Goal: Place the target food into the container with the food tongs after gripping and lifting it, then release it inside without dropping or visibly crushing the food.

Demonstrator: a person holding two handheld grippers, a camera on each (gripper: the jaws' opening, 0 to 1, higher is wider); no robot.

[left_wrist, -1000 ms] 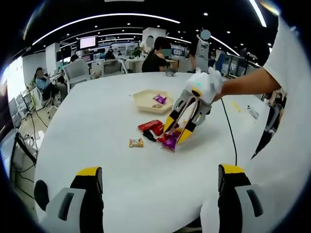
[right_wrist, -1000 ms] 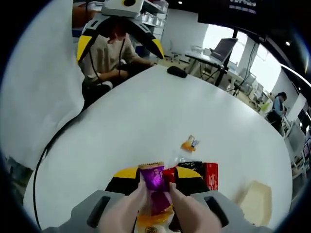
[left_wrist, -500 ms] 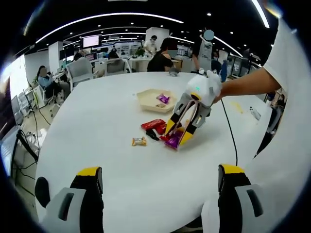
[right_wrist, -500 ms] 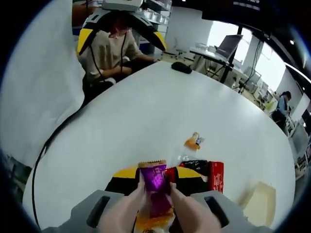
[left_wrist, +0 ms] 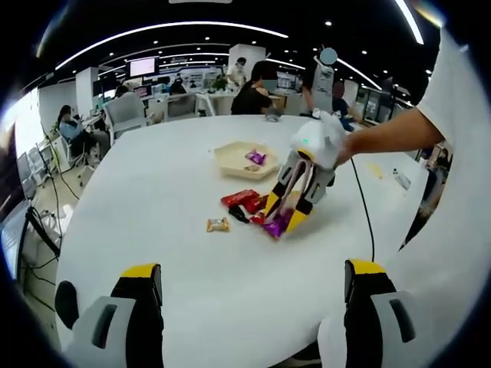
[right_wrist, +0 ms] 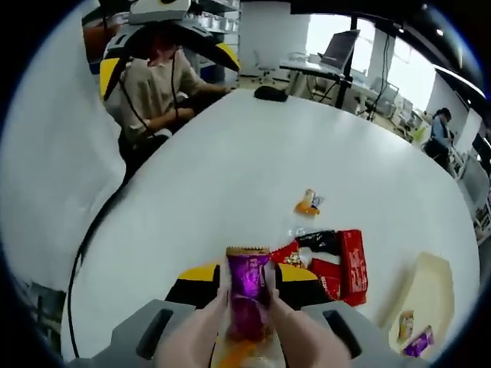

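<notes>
A purple snack packet [right_wrist: 248,287] is pinched between the two pale arms of the food tongs [right_wrist: 285,322]. My right gripper [right_wrist: 248,274] is shut on those tongs, with its yellow-tipped jaws on either side. In the left gripper view the right gripper [left_wrist: 288,217] points down at the white table, and the purple packet [left_wrist: 278,224] hangs at its tip, at or just above the surface. A beige tray [left_wrist: 230,162] holding a purple snack [left_wrist: 255,158] lies beyond it. My left gripper [left_wrist: 253,270] stands wide open with nothing between its jaws.
Red packets [left_wrist: 242,199] and a small orange candy [left_wrist: 217,225] lie on the table by the right gripper. The tray [right_wrist: 428,295] sits right of the red packets [right_wrist: 351,264]. A black mouse [right_wrist: 270,93] lies at the far edge. People sit at desks behind.
The right gripper has swung slightly with the purple packet still pinched, and its view now takes in the tray. The left gripper has stayed put.
</notes>
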